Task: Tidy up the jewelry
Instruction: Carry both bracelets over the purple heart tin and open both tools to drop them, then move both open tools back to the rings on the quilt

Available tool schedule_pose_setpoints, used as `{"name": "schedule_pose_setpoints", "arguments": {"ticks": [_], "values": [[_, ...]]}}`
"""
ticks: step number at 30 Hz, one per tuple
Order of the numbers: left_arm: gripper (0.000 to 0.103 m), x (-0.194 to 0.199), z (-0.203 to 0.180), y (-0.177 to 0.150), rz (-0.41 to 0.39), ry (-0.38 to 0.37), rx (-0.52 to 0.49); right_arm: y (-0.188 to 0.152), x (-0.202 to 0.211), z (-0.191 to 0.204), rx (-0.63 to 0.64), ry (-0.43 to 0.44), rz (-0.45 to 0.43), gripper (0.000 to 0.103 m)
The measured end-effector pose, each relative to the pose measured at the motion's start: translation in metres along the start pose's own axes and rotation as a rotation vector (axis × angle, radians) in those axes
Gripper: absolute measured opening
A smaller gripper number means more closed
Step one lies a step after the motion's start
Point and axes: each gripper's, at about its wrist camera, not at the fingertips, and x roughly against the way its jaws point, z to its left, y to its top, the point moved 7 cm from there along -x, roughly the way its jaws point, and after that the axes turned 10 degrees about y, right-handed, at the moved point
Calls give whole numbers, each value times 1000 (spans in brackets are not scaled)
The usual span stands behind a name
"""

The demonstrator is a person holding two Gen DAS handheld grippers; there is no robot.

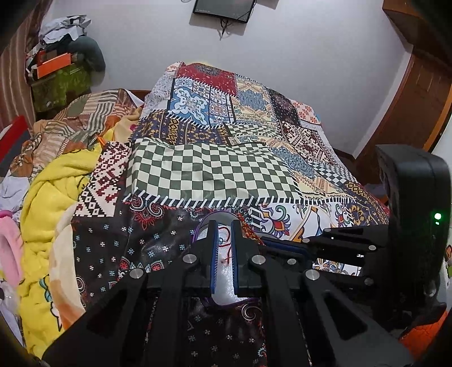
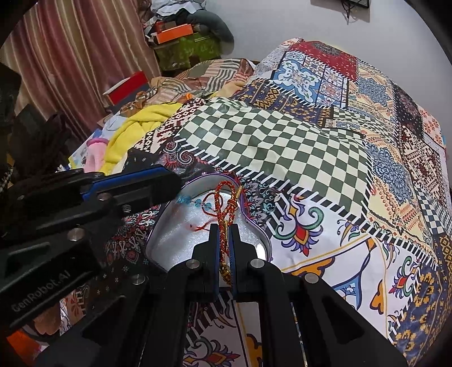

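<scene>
R gripper (image 2: 225,242) has its jaws pinched on a red-and-gold braided cord bracelet (image 2: 226,203); the cord runs up between the two blue pads and its loop end stands clear above the fingertips, over the far rim of the tin (image 2: 264,240); a small gold knot or bead of the same cord hangs low between the pads, nr the hinge. Tin is a shallow, rounded metal one w/ a purple edge, lined w/ white foam, sitting on the patchwork bedspread (image 2: 282,135) just in front of the green-and-cream check patch; inside on the foam lies a thin red thread bracelet (image 2: 197,227) and, toward the far-left rim, a string of small turquoise beads (image 2: 195,201) — prob. part of another bracelet, though the view is too small to be sure.

L gripper (image 1: 224,245) hovers over the same tin from the other side; jaws are narrowly parted, nothing gripped that I can see; white foam and a bit of red thread show thru the gap; in the R wrist view its blue-edged finger (image 2: 135,180) pokes in from the left, tip just beside the tin's left rim.

Bedspread covers a raised mound; a yellow blanket (image 1: 48,197) lies bunched at the left of it; striped curtain (image 2: 70,56) behind; a dark screen (image 1: 223,10) is mounted on the white wall.
</scene>
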Motion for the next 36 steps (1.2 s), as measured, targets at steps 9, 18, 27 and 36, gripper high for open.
{"name": "schedule_pose_setpoints", "arguments": {"ticks": [9, 18, 27, 36], "values": [[6, 23, 1, 2, -35, 43, -28, -1, 11, 2, -15, -3, 9, 17], [8, 56, 0, 6, -78, 62, -32, 3, 52, 9, 1, -34, -55, 17], [28, 94, -17, 8, -152, 85, -75, 2, 115, 0, -21, -114, -162, 17], [45, 105, -47, -3, -150, 69, -124, -18, 163, -24, -62, -226, -238, 49]]}}
